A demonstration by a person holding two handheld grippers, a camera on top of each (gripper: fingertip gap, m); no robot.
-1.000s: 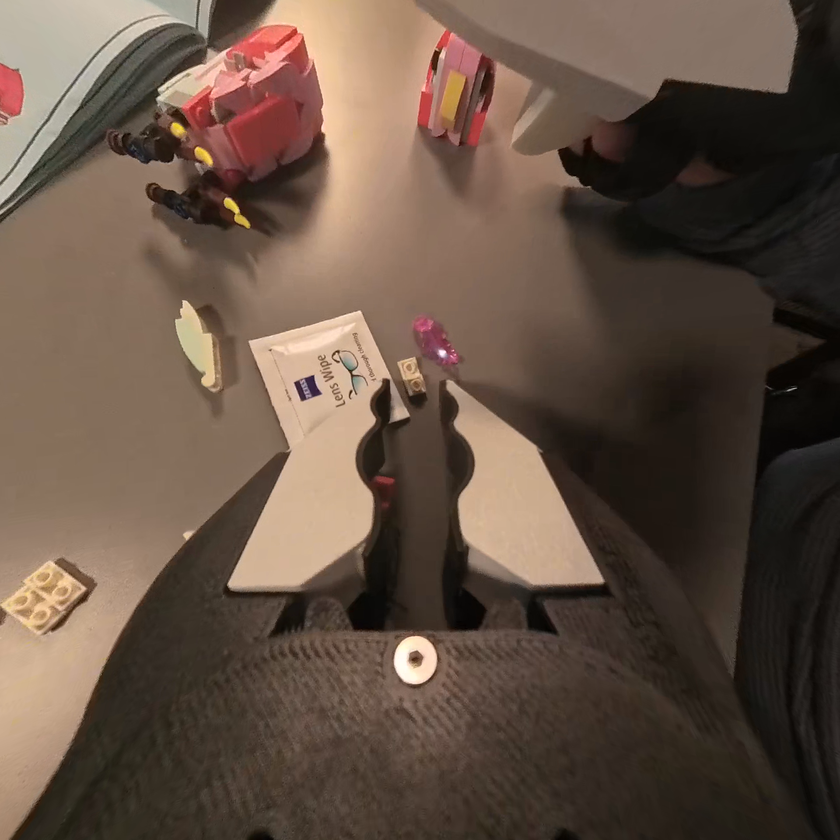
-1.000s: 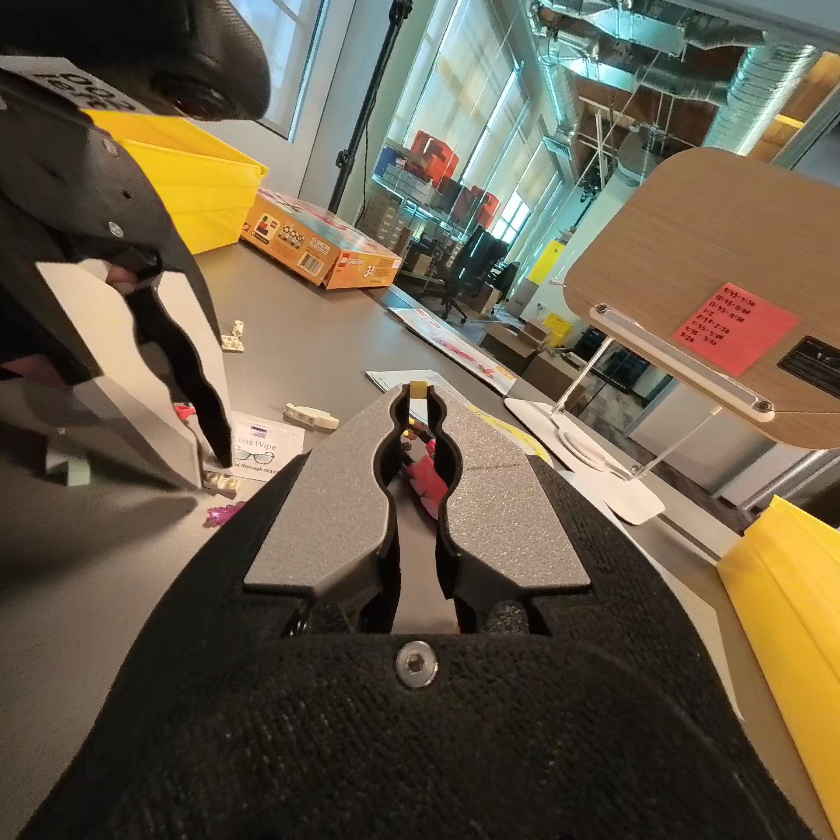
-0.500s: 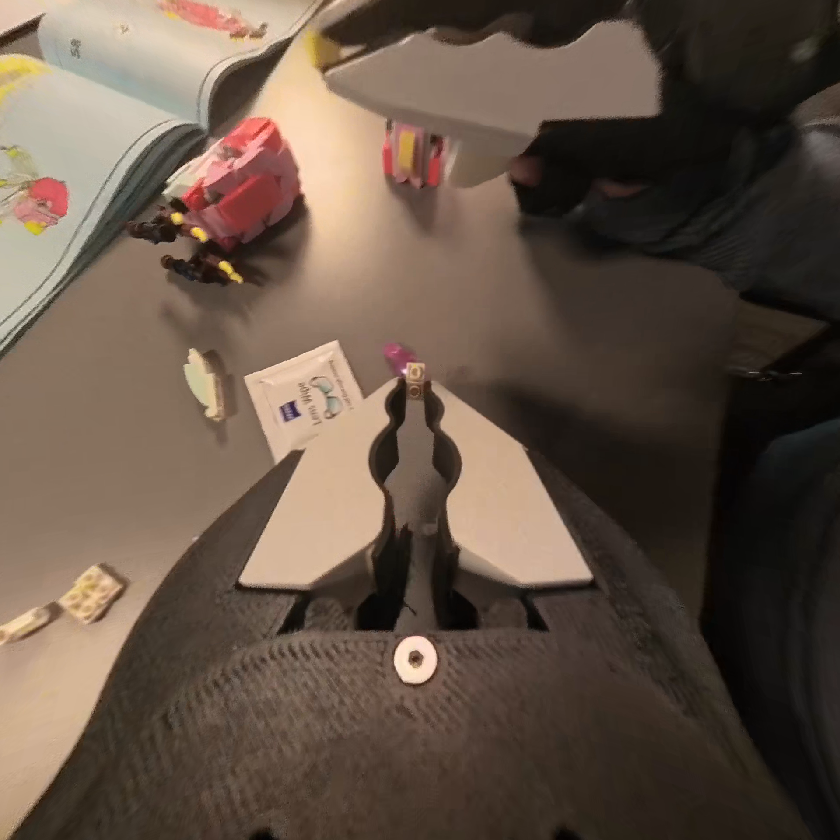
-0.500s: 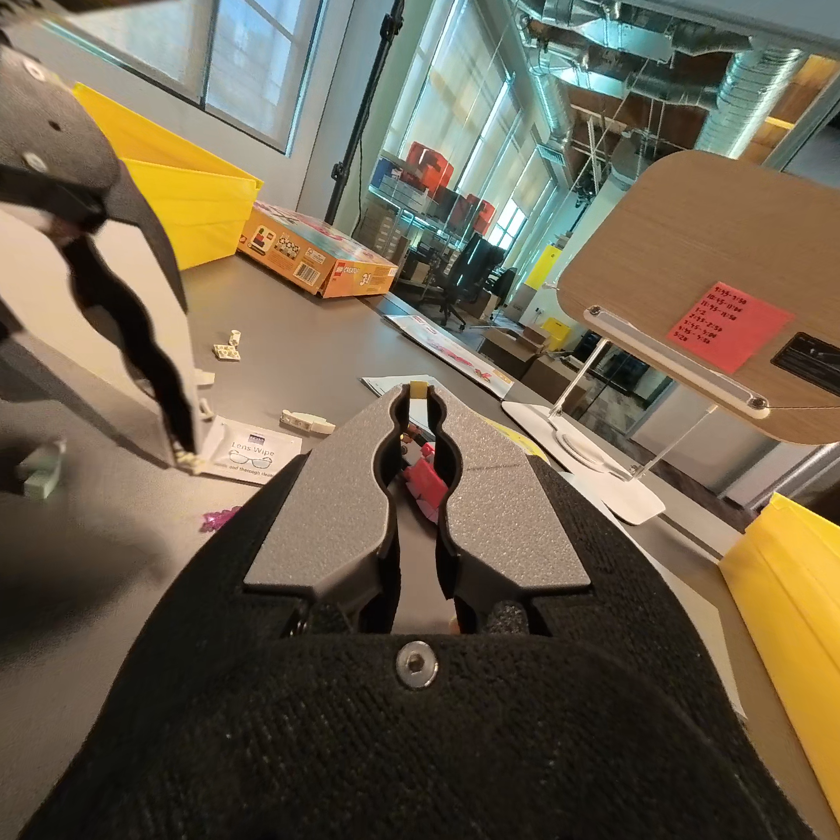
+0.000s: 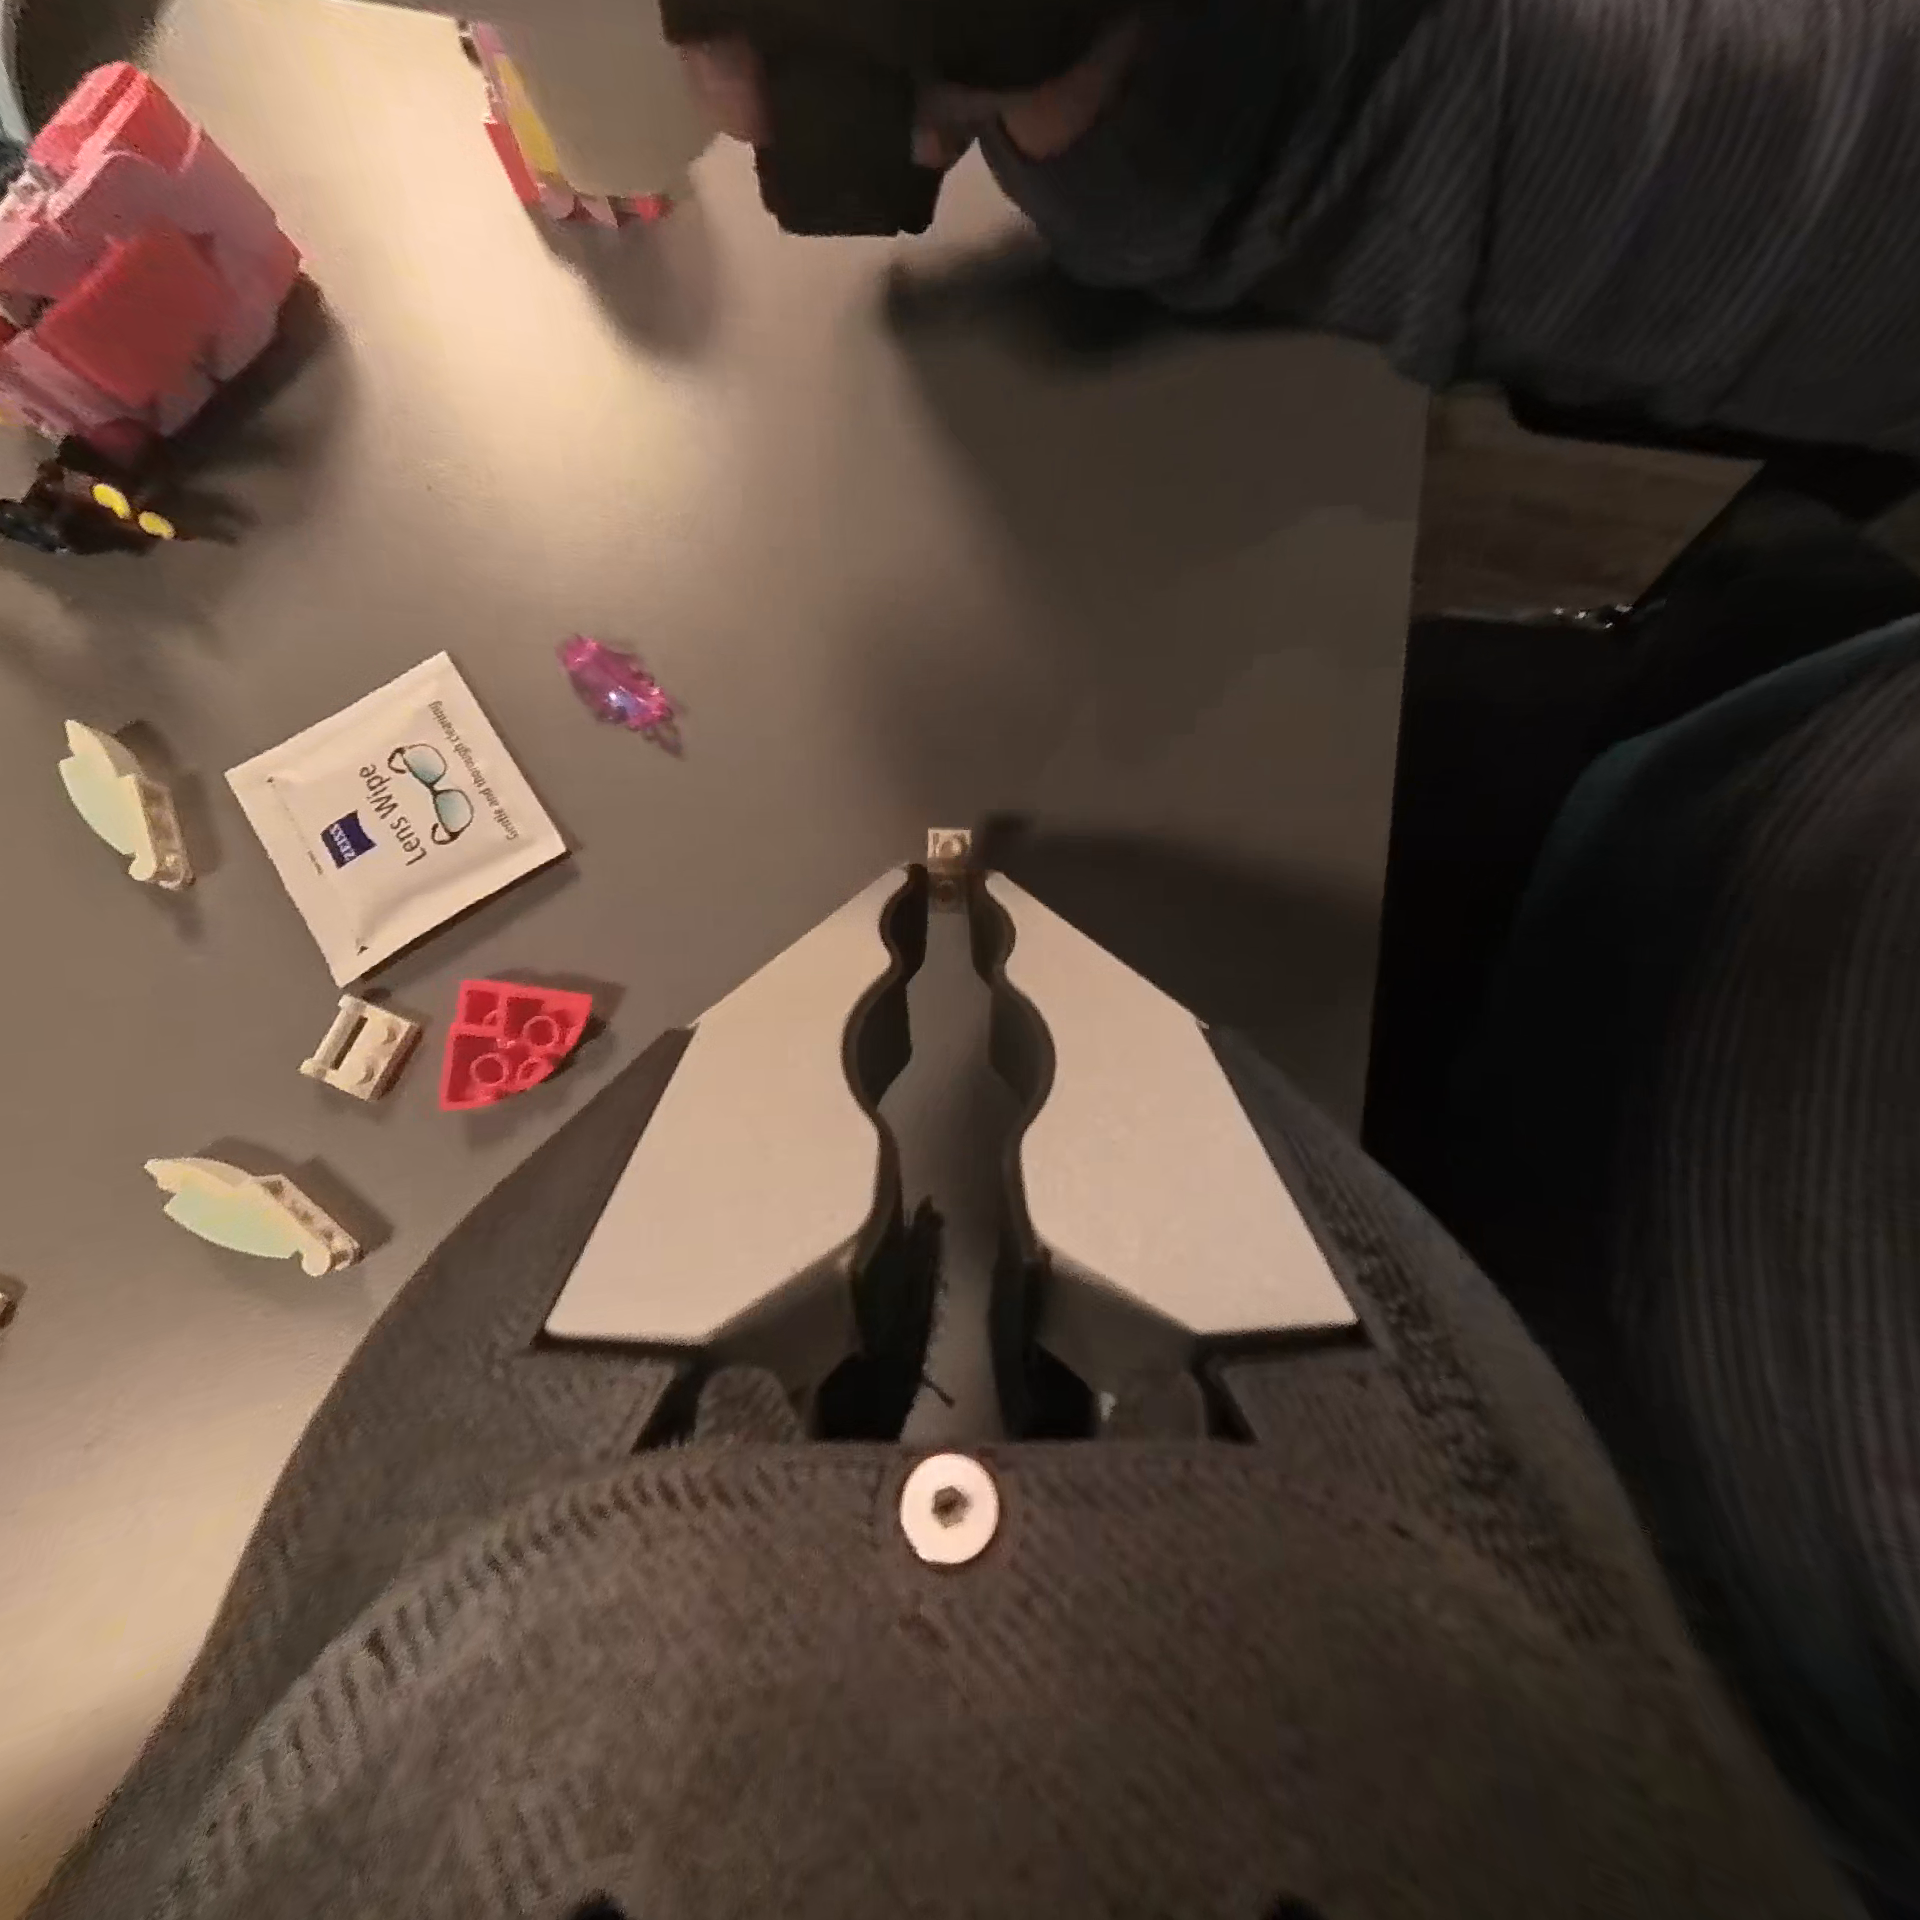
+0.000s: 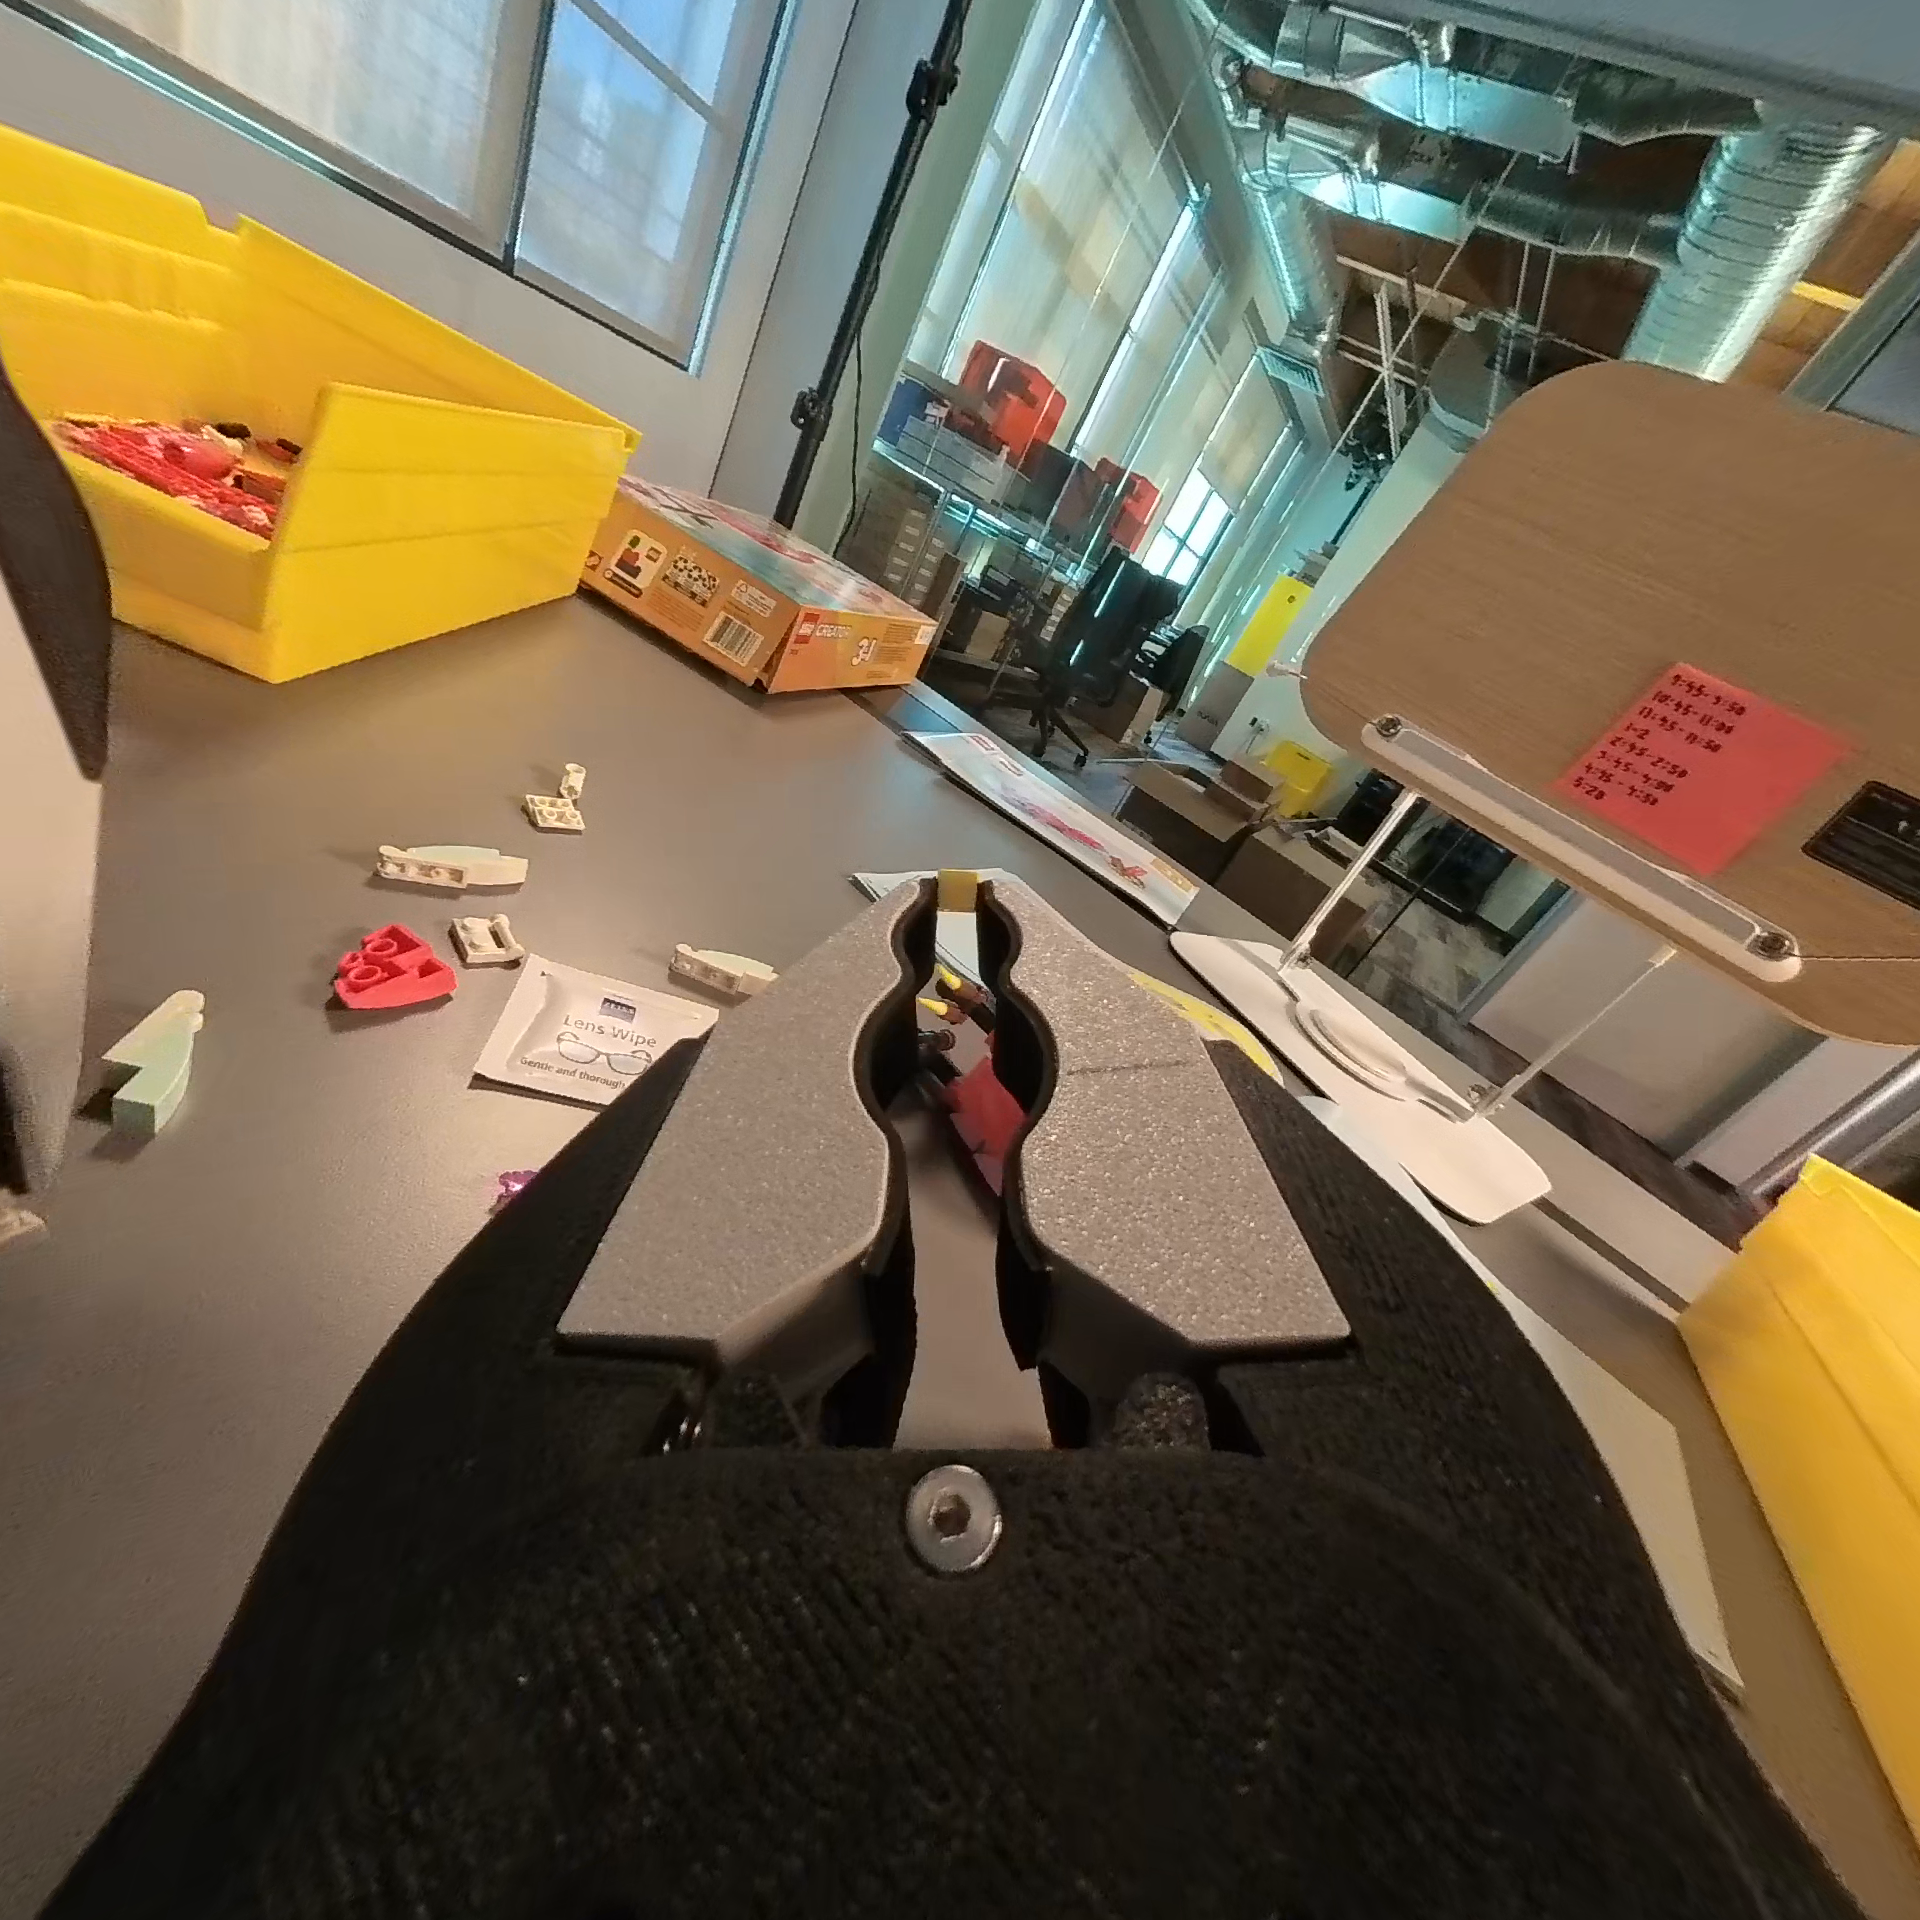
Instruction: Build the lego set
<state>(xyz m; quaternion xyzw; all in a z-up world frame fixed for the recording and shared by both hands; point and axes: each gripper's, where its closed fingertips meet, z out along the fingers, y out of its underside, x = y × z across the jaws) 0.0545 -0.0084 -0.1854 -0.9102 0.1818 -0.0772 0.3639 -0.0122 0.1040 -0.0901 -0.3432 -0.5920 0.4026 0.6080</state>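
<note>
Above the grey bench [image 5: 831,468], near its right edge, the left gripper [image 5: 948,871] pinches a small tan stud plate [image 5: 950,850] between its fingertips; a wipe sachet [image 5: 395,816], a red brick [image 5: 514,1044] and a pink crystal piece [image 5: 615,691] lie to its left. Over mid-bench, the right gripper [image 6: 957,896] pinches a small yellow tile [image 6: 957,889]; behind its jaws stands a red and pink brick model [image 6: 982,1107].

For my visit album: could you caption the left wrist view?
Left claw pinching a small tan brick plate above a grey table strewn with toy bricks.
</note>
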